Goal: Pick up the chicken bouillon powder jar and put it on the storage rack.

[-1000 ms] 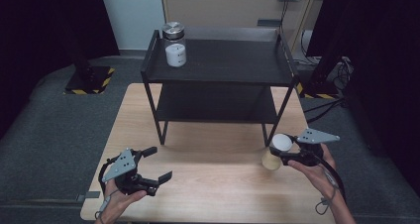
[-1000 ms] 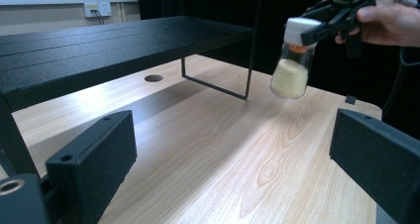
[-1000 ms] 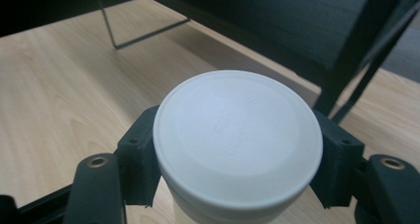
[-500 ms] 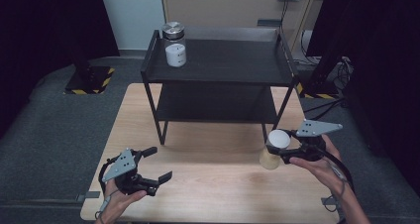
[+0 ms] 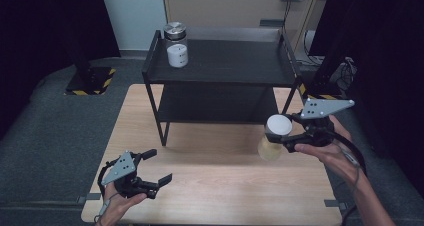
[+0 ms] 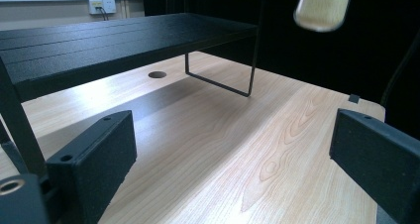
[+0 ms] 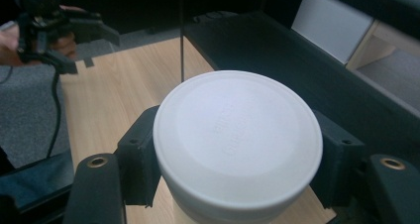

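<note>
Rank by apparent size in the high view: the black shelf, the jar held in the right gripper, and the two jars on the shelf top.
1. Black shelf, by far.
2. Held jar, though it sits nearer the camera.
3. Metal-lidded jar and white jar: alike, too close to rank.

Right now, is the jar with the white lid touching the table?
Apart. In the high view the right gripper holds the white-lidded jar up, and the left gripper view shows its base hanging high above the wooden table.
</note>
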Demonstrator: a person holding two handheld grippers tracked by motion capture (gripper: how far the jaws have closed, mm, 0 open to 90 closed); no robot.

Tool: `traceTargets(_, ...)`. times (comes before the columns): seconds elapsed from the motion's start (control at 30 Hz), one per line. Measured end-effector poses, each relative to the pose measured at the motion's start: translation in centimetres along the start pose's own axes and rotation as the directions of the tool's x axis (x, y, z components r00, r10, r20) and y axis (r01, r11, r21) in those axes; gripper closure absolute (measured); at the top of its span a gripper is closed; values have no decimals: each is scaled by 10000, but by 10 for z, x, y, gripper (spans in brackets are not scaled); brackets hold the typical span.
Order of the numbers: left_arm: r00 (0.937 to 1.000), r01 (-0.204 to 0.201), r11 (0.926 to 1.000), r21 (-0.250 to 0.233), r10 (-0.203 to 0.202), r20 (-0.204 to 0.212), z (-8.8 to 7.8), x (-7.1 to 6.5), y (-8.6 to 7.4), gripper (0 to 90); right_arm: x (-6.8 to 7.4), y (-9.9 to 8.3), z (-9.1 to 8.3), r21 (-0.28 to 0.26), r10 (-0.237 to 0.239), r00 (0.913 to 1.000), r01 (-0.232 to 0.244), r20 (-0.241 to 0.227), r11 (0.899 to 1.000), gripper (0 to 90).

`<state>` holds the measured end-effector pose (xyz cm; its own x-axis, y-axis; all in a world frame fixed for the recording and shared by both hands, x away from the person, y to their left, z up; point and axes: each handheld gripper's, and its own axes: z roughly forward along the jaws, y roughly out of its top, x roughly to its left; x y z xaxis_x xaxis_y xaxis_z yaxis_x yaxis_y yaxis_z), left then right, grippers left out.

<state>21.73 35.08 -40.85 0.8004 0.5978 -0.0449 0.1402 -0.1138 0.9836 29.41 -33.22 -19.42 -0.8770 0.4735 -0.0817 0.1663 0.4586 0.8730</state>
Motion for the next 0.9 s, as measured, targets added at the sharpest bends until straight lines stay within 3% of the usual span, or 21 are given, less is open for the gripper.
traceTargets(0.47,10000,22,10000,-15,-22,58,0,1,0,29,0,76,-16,-72,5,9995,-3,314,10000,340)
traceTargets(0.63,10000,21,10000,-17,-20,66,-1,2,0,28,-7,101,-23,1,218,9991,-218,353,9998,340)
traceTargets(0.9,10000,-5,10000,-12,5,97,-1,2,0,28,-15,142,-32,128,361,9959,-372,827,9992,340)
